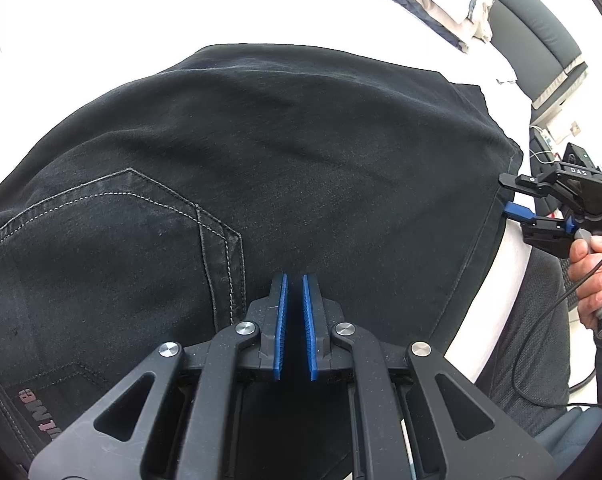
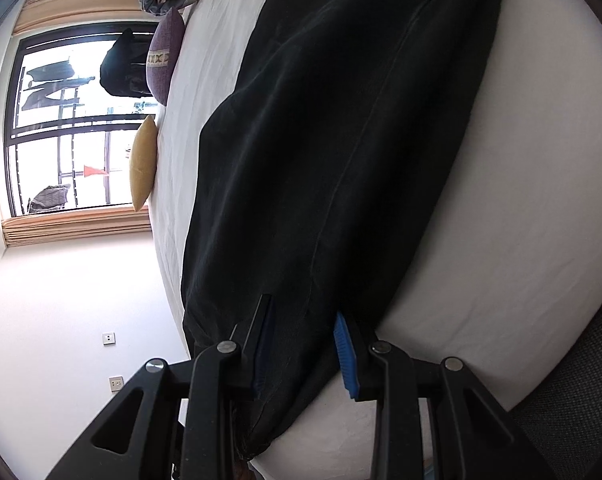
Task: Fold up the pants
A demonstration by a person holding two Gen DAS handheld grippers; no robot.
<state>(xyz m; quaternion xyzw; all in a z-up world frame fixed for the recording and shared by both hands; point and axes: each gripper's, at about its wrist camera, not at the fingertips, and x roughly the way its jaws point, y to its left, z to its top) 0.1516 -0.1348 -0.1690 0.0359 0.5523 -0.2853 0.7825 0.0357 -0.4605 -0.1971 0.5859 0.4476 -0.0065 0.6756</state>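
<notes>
Black jeans (image 1: 285,152) lie spread on a white bed, with a stitched back pocket (image 1: 113,232) at the left. My left gripper (image 1: 295,280) hovers over the jeans beside the pocket, its blue pads a narrow gap apart with nothing between them. My right gripper (image 1: 509,196) is at the jeans' right hem edge, jaws open around the fabric edge. In the right wrist view the jeans (image 2: 341,140) run away from my right gripper (image 2: 301,312), whose blue-padded fingers straddle the hem.
The white bed sheet (image 1: 261,12) surrounds the jeans. Folded bedding (image 1: 453,4) lies at the far right corner. A purple cushion (image 2: 165,56) and a yellow cushion (image 2: 143,164) sit at the bed's far edge by a window. The person's hand (image 1: 593,276) holds the right gripper.
</notes>
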